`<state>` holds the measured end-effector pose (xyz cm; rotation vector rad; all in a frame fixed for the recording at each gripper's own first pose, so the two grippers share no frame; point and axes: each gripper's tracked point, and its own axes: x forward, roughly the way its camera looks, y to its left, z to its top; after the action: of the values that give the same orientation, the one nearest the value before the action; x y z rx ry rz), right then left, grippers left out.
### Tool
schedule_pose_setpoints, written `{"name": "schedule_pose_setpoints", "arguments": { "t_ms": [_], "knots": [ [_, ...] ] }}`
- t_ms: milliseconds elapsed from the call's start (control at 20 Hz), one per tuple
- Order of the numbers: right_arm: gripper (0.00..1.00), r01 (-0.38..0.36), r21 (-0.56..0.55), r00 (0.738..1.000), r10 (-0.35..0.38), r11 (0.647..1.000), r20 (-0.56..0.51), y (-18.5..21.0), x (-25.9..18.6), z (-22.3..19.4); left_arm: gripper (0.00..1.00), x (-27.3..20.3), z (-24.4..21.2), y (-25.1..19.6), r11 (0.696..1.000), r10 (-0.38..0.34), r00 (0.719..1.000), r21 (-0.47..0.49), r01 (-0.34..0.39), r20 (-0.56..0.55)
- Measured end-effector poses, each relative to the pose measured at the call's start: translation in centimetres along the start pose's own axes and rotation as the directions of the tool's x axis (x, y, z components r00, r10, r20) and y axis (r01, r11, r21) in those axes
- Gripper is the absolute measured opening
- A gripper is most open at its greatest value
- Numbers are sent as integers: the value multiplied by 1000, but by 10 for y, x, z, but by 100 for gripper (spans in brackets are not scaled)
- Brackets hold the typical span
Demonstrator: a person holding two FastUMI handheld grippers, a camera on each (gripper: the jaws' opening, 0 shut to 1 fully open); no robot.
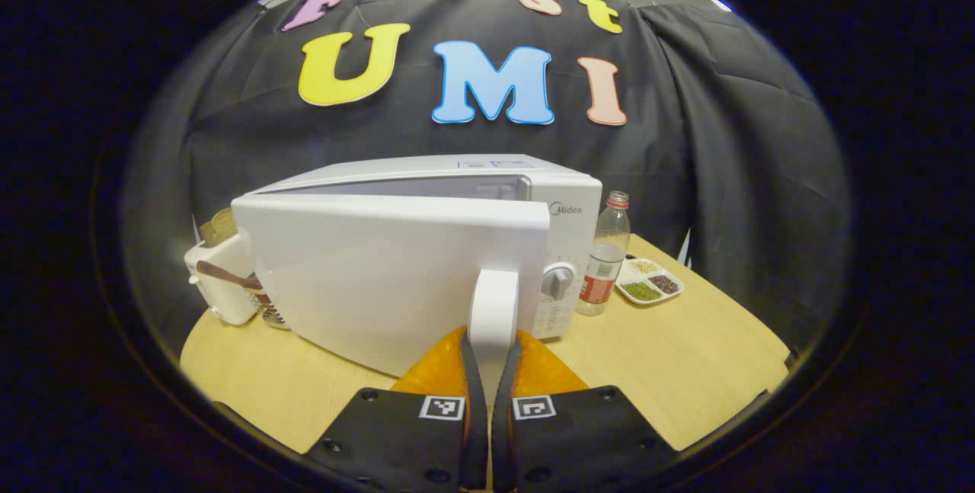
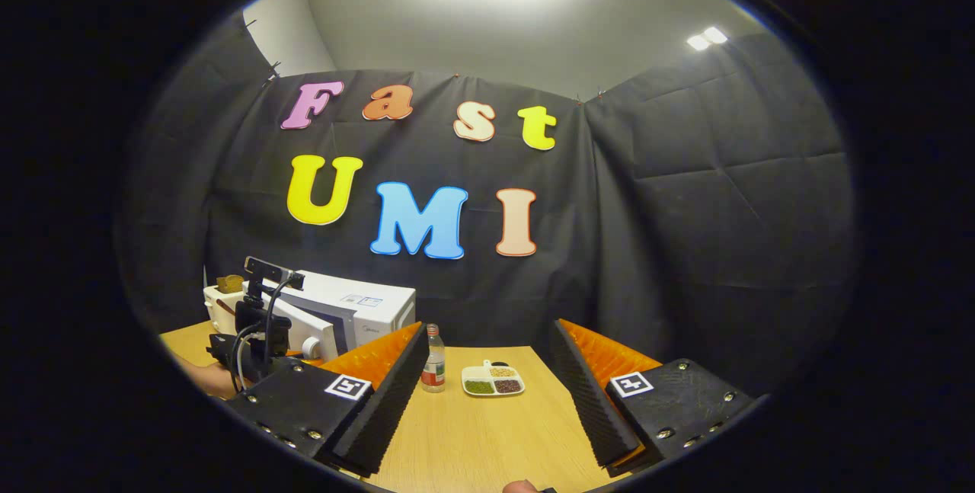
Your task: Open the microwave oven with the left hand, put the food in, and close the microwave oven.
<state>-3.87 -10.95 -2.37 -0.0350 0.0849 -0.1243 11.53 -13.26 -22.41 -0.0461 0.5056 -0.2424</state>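
Left gripper (image 1: 491,360) is clamped on the microwave's white door handle (image 1: 493,308), both fingers pressed to its sides, low on the handle. Grip sits at the door's free edge, far from the hinge, likely for best leverage on the swing. Door (image 1: 381,280) stands partly open, angled out toward the camera; a dark gap shows along its top edge against the microwave (image 1: 564,211) body, cavity not visible. Control knob (image 1: 558,280) on the right panel is untouched. Just right of the oven stands a clear bottle (image 1: 605,257) with a red label, and right of that, near it, a white divided dish (image 1: 649,281) holding small heaps of green, dark and pale food, apparently the item to go in; it rests on the wooden table (image 1: 685,371), well apart from either gripper. A white container with utensils (image 1: 221,280) sits behind the door on the left. Right gripper (image 2: 487,394) hovers above the table with its fingers spread wide and nothing between them, aimed roughly at the dish (image 2: 492,380), seemingly waiting for the door to clear. Judged: opening step underway, loading not yet begun.
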Motion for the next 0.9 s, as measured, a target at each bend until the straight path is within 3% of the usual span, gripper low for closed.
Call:
{"name": "schedule_pose_setpoints", "arguments": {
  "t_ms": [350,500,900],
  "knots": [
    [98,-194,4,981,194,981,-3,59,19,-5,16,-62,-25,31,999,30,999,30,-30,-10],
    [98,-287,8,957,288,958,-25,89,24,-12,23,-89,-36,50,998,55,998,36,-55,-20],
    [98,-453,-23,889,449,891,-83,153,23,-28,25,-156,-65,122,982,182,983,-51,-184,-33]
  ]
}}
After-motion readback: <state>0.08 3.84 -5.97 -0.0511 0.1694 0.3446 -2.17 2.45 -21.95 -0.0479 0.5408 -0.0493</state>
